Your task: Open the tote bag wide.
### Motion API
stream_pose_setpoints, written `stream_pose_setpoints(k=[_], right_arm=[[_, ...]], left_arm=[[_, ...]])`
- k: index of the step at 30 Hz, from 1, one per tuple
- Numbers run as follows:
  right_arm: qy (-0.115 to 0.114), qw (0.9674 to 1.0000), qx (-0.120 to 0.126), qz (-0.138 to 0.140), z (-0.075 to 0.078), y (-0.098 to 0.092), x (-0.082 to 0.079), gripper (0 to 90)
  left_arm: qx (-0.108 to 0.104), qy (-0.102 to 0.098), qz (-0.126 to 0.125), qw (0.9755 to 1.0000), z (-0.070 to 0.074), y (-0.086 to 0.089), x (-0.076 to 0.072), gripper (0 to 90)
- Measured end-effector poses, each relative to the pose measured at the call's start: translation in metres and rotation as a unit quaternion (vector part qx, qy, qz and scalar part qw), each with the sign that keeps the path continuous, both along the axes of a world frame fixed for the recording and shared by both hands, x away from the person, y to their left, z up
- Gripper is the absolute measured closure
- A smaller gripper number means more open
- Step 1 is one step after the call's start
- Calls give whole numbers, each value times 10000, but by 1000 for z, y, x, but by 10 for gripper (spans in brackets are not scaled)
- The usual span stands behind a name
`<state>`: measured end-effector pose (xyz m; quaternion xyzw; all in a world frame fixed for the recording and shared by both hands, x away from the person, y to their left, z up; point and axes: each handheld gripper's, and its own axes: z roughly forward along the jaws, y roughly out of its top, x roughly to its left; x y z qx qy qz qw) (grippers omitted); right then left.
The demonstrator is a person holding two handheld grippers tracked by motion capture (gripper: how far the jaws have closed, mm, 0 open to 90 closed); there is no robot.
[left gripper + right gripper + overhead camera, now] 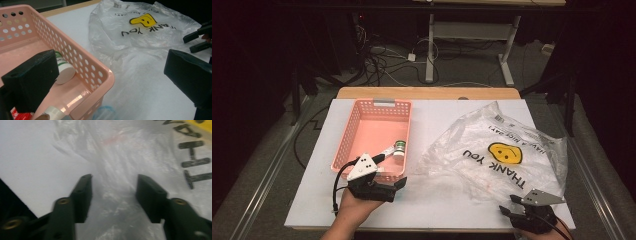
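White worktop (422,210) carries all. Our right claw (508,204), at lower right of the high view, stands parted and grasps nothing; the plastic bag (502,150) lies just up-left of it, its near edge between the jaws. The left claw (398,190), released, waits by the pink basket (343,145). What the bag holds we cannot tell.

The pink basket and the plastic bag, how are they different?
The pink basket is stiff, with upright walls full of holes; the plastic bag is soft, crumpled and lies flat. The basket is solid pink, while the bag is see-through with a yellow smiley and "THANK YOU" printed on it. The basket holds a small white-capped bottle; whether anything is inside the bag I cannot tell. Both rest on the white table, side by side.
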<state>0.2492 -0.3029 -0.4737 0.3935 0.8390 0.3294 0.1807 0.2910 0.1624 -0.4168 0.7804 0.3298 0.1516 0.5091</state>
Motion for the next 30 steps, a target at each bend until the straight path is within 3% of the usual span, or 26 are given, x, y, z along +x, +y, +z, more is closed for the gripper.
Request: stream_pose_setpoints(k=[3,5,7,14,18,24,27,29,30], right_arm=[[-32,9999,-28,-161,1,-2,1,708],[-46,9999,-59,-118,1,-1,1,900],[-89,9997,-211,-106,2,4,1,900],[-373,9993,-42,44,17,28,10,900],[-352,9992,66,169,18,50,20,900],[-274,9990,88,352,12,73,22,897],[-273,9980,343,459,17,70,20,797],[-479,9958,564,530,31,65,15,696],[-479,9958,564,530,31,65,15,696]], left_arm=[[0,-3,-13,10000,0,0,0,0],[10,1,-23,10000,0,0,0,0],[-6,0,-28,10000,0,0,1,0],[-43,9,7,10000,0,2,3,0],[-99,-28,38,9999,0,4,2,0],[-155,-25,76,9998,-1,7,2,0],[-169,-42,102,9998,-1,8,1,0],[-182,-42,133,9997,-1,9,0,0],[-186,-43,149,9997,-1,10,0,0]])
